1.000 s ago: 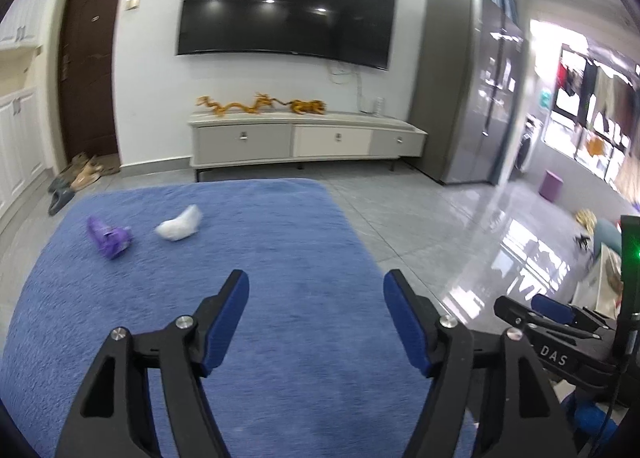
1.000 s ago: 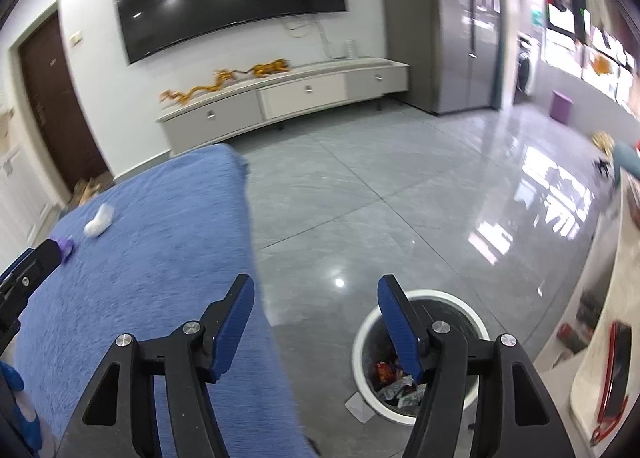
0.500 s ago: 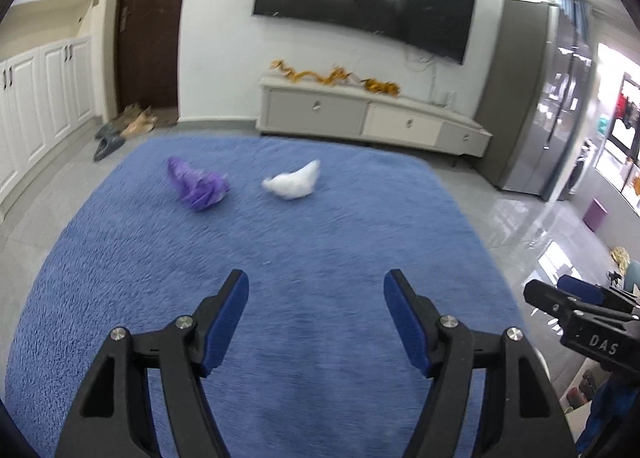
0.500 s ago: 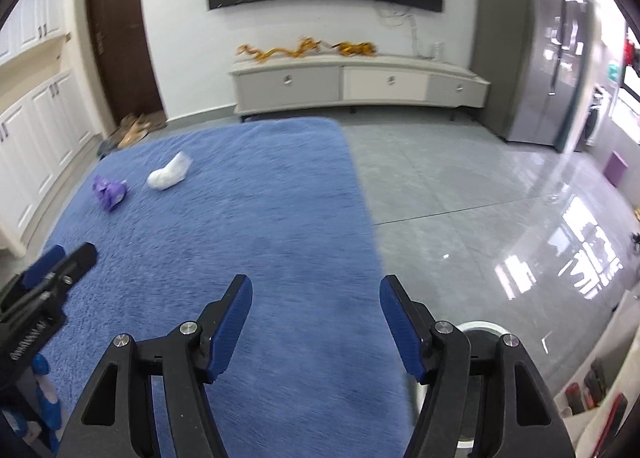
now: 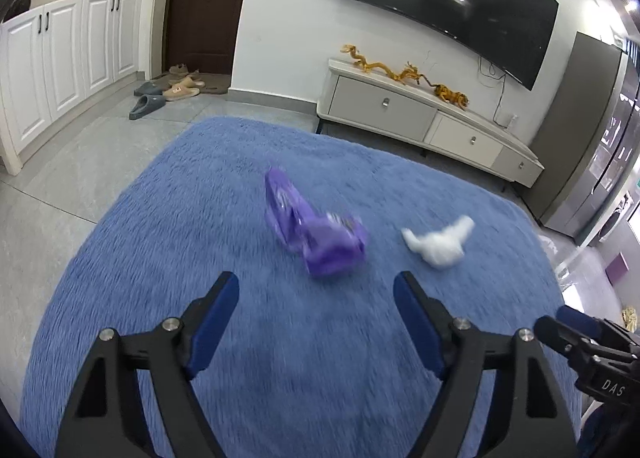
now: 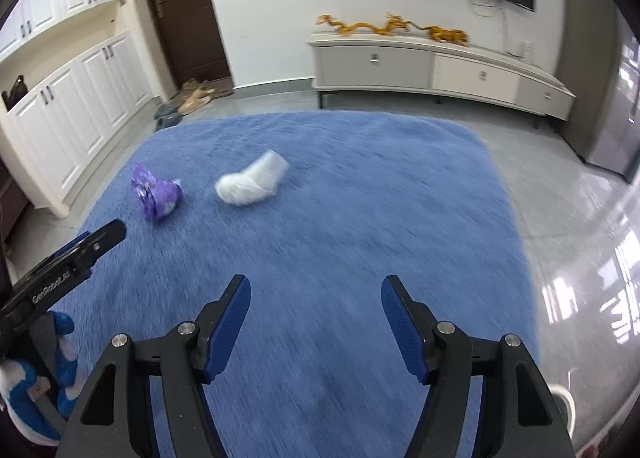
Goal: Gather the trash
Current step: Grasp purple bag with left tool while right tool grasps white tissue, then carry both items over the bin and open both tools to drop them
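Observation:
A crumpled purple wrapper [image 5: 316,230] lies on the blue rug [image 5: 200,218], just ahead of my open, empty left gripper [image 5: 316,286]. A crumpled white tissue [image 5: 438,242] lies to its right. In the right wrist view the wrapper [image 6: 156,196] and the tissue [image 6: 252,180] lie far ahead and to the left of my open, empty right gripper [image 6: 316,288]. The left gripper's tip [image 6: 100,238] shows at that view's left edge. The white trash bin's rim [image 6: 564,398] peeks out at lower right.
A low TV cabinet [image 5: 424,126] stands against the far wall beyond the rug. White cupboards [image 5: 60,58] and slippers [image 5: 168,90] are at the left by the door. Glossy tile floor [image 6: 580,218] lies right of the rug.
Both grippers have swung left, away from the bin, and moved over the rug toward the trash. The wrapper and tissue now appear much closer. Both grippers stay open.

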Tool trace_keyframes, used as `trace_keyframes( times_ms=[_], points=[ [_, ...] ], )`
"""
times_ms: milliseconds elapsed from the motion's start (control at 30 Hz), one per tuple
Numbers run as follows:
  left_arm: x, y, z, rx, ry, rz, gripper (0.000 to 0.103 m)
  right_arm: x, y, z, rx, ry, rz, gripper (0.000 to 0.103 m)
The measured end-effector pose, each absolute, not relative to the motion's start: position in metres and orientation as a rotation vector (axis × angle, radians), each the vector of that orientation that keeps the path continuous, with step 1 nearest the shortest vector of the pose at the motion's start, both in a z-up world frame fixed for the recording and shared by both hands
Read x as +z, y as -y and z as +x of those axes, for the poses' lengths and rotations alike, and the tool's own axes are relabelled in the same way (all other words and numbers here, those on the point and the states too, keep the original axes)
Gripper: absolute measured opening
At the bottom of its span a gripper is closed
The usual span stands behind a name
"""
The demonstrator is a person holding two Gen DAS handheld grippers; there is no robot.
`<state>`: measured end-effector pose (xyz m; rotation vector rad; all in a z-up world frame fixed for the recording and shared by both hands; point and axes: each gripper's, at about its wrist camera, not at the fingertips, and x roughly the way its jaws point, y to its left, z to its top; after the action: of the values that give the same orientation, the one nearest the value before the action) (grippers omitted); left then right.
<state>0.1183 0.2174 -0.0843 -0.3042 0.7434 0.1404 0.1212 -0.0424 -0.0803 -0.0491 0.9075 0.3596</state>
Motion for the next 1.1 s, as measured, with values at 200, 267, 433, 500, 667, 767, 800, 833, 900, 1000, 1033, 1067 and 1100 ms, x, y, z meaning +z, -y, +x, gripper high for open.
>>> trace_keyframes(
  times_ms=[200,267,433,500,667,767,800,833,900,1000,1033,1067,1100],
  points=[
    [-0.097,-0.230,0.156,0.177,-0.770,-0.309,0.080,-0.094,0.009,0.175,0.427,-0.922,0.038,0.069],
    [-0.102,-0.230,0.164,0.172,-0.774,-0.314,0.080,-0.101,0.001,0.193,0.439,-0.934,0.078,0.069],
    [-0.112,-0.226,0.176,0.127,-0.798,-0.318,0.080,-0.117,-0.010,0.222,0.448,-0.963,0.137,0.069],
    [-0.114,-0.228,0.178,0.107,-0.800,-0.335,0.080,-0.120,-0.012,0.228,0.456,-0.965,0.162,0.069],
    [-0.118,-0.236,0.180,0.074,-0.807,-0.384,0.067,-0.121,-0.020,0.232,0.488,-0.946,0.149,0.045],
    [-0.119,-0.234,0.180,0.033,-0.809,-0.386,0.050,-0.118,-0.028,0.229,0.520,-0.939,0.124,0.031],
    [-0.118,-0.232,0.181,0.024,-0.810,-0.384,0.048,-0.118,-0.028,0.227,0.530,-0.939,0.121,0.028],
    [-0.118,-0.231,0.181,0.017,-0.809,-0.384,0.043,-0.116,-0.027,0.224,0.536,-0.936,0.119,0.026],
    [-0.117,-0.229,0.180,0.007,-0.804,-0.381,0.040,-0.115,-0.027,0.221,0.542,-0.932,0.120,0.019],
    [-0.113,-0.228,0.177,0.007,-0.791,-0.393,0.036,-0.110,-0.021,0.211,0.540,-0.917,0.124,0.010],
    [-0.111,-0.227,0.174,0.007,-0.782,-0.399,0.036,-0.109,-0.019,0.210,0.543,-0.915,0.128,0.009],
    [-0.109,-0.227,0.171,0.006,-0.775,-0.404,0.036,-0.107,-0.016,0.206,0.547,-0.908,0.131,0.009],
    [-0.107,-0.226,0.168,0.005,-0.767,-0.408,0.036,-0.104,-0.014,0.203,0.548,-0.902,0.132,0.009]
  ],
)
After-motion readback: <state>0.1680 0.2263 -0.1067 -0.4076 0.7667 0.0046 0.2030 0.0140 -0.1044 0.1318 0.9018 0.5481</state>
